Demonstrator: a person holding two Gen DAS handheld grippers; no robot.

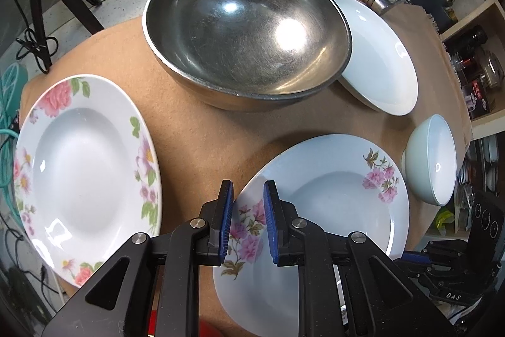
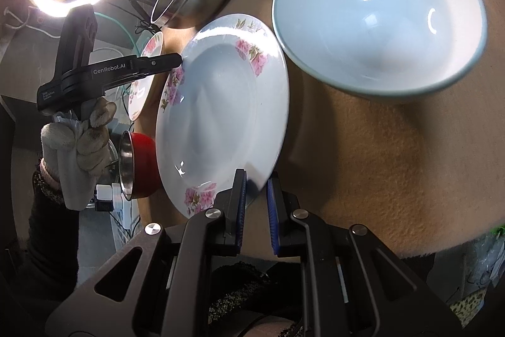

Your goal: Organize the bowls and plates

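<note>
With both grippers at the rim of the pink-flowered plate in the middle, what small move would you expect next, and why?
Probably both close on the rim. The left gripper and right gripper each straddle opposite edges of the pink-flowered plate with fingers apart, so neither seems to grip it yet. The plate seems to rest on the brown cloth; lifting it needs a firm pinch first.

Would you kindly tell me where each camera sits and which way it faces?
Left wrist: on the left gripper, whose fingers straddle the pink-flowered plate rim, facing the steel bowl.
Right wrist: on the right gripper at the same plate's opposite rim, facing the pale blue bowl; the gloved left hand shows.
Shared: plate, both bowls, brown cloth.
</note>
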